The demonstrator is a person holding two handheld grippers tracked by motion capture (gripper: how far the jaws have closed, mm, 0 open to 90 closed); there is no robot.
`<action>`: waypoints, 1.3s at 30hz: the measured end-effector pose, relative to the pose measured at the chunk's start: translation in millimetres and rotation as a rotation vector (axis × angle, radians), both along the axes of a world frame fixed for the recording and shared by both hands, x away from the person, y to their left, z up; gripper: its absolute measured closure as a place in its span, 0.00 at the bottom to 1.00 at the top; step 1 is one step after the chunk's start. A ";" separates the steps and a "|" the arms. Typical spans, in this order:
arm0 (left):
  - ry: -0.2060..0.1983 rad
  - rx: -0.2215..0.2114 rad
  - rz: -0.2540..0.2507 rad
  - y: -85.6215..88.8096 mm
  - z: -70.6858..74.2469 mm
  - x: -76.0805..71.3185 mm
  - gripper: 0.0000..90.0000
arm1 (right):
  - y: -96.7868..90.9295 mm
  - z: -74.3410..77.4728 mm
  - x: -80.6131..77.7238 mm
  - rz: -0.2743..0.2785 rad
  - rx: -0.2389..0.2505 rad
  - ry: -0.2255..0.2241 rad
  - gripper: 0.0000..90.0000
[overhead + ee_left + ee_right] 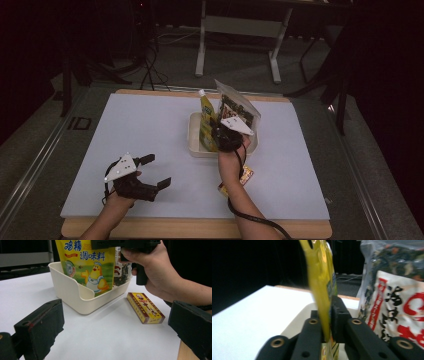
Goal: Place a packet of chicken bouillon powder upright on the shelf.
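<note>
Right gripper [226,134] jaws closed thin on yellow seasoning pouch [86,263], upright in cream plastic bin [75,293] mid-table; grip possibly loosening. Left gripper [150,172] wide open, empty, near-left. Step: seating pouch. Next: release, back off without tipping pouch.

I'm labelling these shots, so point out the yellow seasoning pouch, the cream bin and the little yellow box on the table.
yellow seasoning pouch [87,265], left gripper view, printed front face.
cream bin [67,292], left gripper view, outer side wall.
little yellow box [145,307], left gripper view, printed top face.

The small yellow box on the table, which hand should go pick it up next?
Left, probably. The left gripper is open and free, facing the box; the right gripper is closed on the yellow pouch in the bin.
</note>
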State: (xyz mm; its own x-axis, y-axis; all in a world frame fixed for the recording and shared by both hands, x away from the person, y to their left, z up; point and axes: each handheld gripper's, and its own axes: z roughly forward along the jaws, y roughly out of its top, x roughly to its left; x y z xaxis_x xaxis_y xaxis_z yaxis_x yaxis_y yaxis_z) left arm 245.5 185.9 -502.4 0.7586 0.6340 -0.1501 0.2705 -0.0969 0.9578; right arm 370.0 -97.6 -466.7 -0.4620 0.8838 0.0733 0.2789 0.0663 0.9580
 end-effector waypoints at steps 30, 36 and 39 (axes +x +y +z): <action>0.019 0.000 -0.014 -2.9 -4.6 2.2 0.01 | -4.0 41.6 -14.1 0.230 -0.022 0.046 0.15; 0.023 -0.011 -0.014 -3.5 -5.0 2.4 0.01 | -14.4 44.6 -27.1 0.279 -0.057 0.020 0.16; 0.025 -0.010 -0.020 -5.5 -5.3 3.0 0.01 | -21.1 45.4 -34.5 0.320 -0.067 0.020 0.16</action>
